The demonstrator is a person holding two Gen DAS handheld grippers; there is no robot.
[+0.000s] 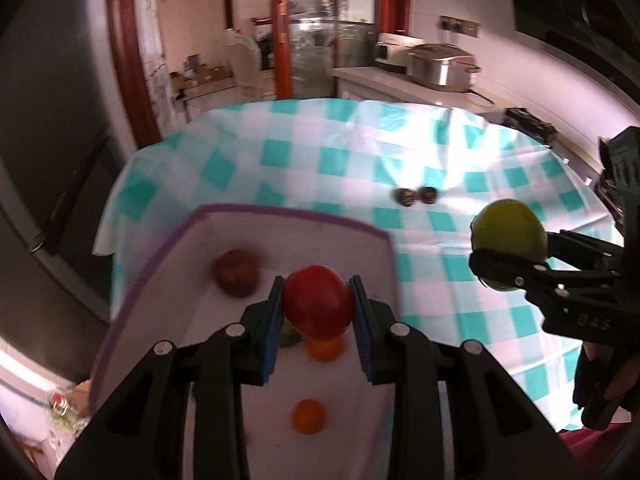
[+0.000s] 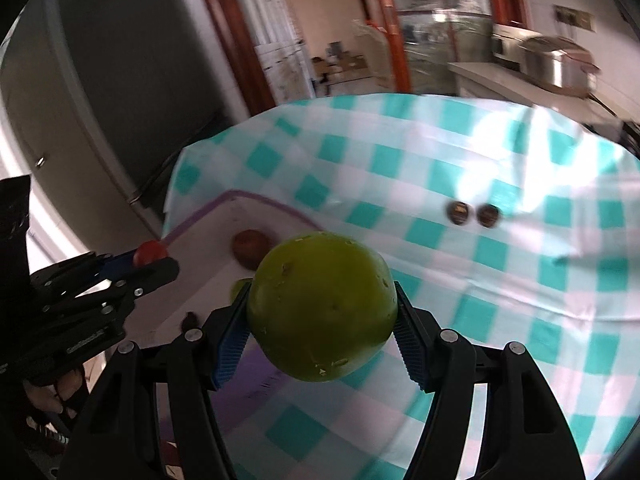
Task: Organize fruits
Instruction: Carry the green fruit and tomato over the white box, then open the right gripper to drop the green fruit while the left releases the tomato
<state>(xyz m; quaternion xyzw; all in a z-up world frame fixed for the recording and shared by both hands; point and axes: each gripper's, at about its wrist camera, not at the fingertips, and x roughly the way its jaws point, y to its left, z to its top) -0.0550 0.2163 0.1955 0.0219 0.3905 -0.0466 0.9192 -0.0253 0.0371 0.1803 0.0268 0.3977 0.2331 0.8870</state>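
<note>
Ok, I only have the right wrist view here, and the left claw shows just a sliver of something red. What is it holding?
Observer: A round red fruit, clamped between both blue pads of the left claw, above the white board.
Operator: Anything on the board under it that I can't see?
Observer: Two small orange fruits, one just below the red fruit and another nearer the camera.
Operator: Where does my green fruit sit relative to the board?
Observer: In the left wrist view, the green fruit in the right claw shows to the right of the board's edge, against the checked cloth.
</note>
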